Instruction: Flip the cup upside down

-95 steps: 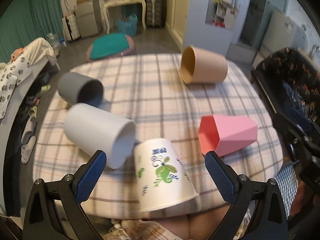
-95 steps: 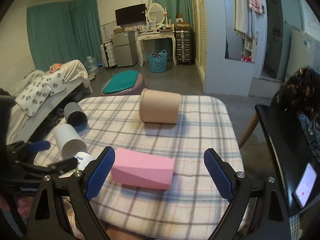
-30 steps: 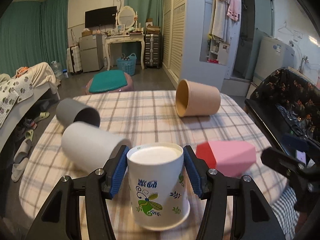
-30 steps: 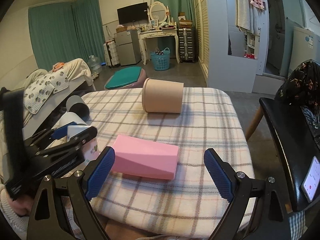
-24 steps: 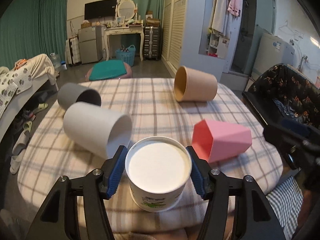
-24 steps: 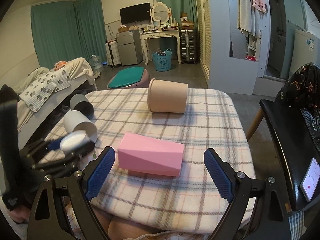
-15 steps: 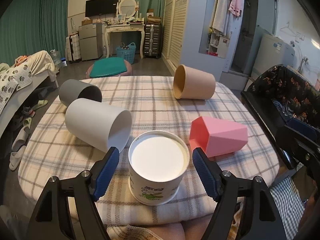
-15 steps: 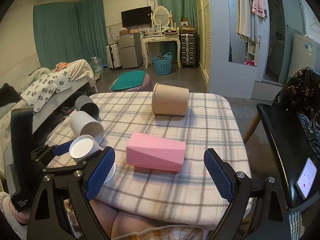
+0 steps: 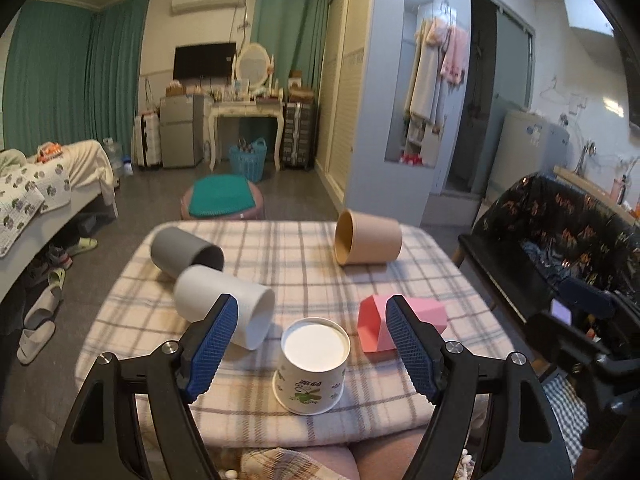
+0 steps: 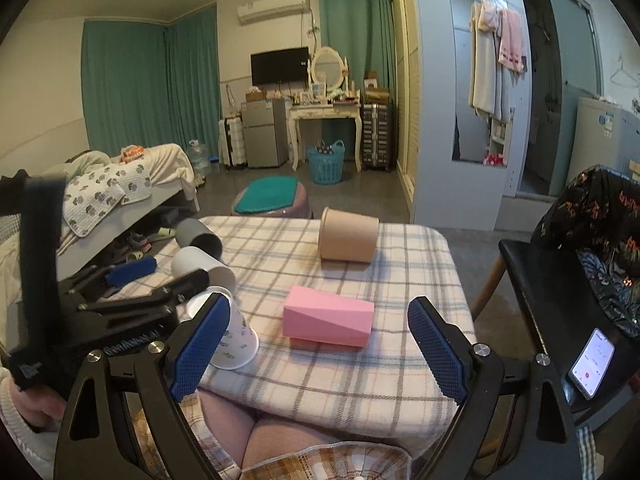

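Observation:
A white paper cup with a green print stands upside down, base up, near the front edge of the plaid table. My left gripper is open, drawn back above and short of the cup, its blue pads apart from it. The cup also shows in the right wrist view, partly behind my right gripper's left pad. My right gripper is open and empty, near the front edge before a pink cup.
Lying on their sides on the table are a white cup, a grey cup, a tan cup and the pink faceted cup. A dark chair stands to the right, a bed to the left.
My left gripper closed on the printed cup and set it base up near the front edge. It then opened and drew back from the cup. The right gripper stayed open and pulled back a little.

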